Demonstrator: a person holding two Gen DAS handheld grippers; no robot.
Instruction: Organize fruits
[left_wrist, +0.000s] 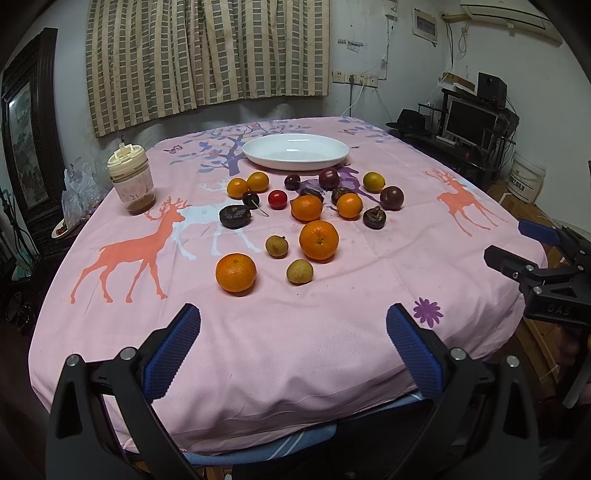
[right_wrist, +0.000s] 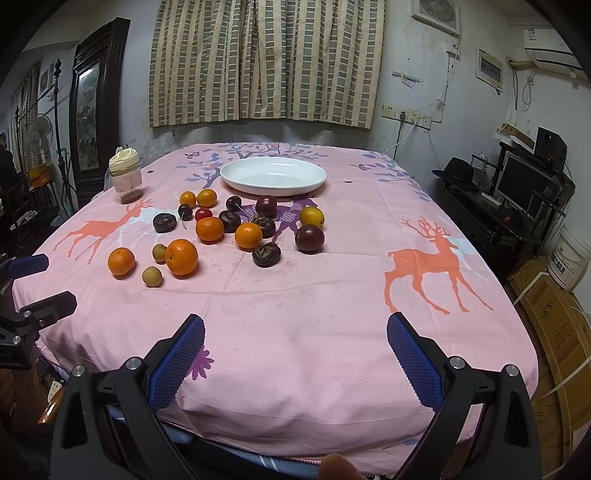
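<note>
Several fruits lie loose on a pink deer-print tablecloth (left_wrist: 332, 332): oranges such as the nearest one (left_wrist: 235, 272) (right_wrist: 121, 261) and a bigger one (left_wrist: 318, 240) (right_wrist: 181, 257), small tan longans (left_wrist: 299, 271), dark plums (left_wrist: 392, 198) (right_wrist: 310, 239), dark water chestnuts (left_wrist: 235, 216) (right_wrist: 266, 254), a cherry and a red tomato (left_wrist: 277, 199). An empty white oval dish (left_wrist: 295, 151) (right_wrist: 273, 176) stands behind them. My left gripper (left_wrist: 293, 347) is open and empty over the near table edge. My right gripper (right_wrist: 295, 354) is open and empty; it also shows in the left wrist view (left_wrist: 517, 247).
A lidded jar (left_wrist: 130, 179) (right_wrist: 125, 180) stands at the table's far left. A dark cabinet (left_wrist: 26, 129) is left of the table. A desk with a monitor (right_wrist: 517, 184), boxes and a white bucket (right_wrist: 569, 262) are on the right.
</note>
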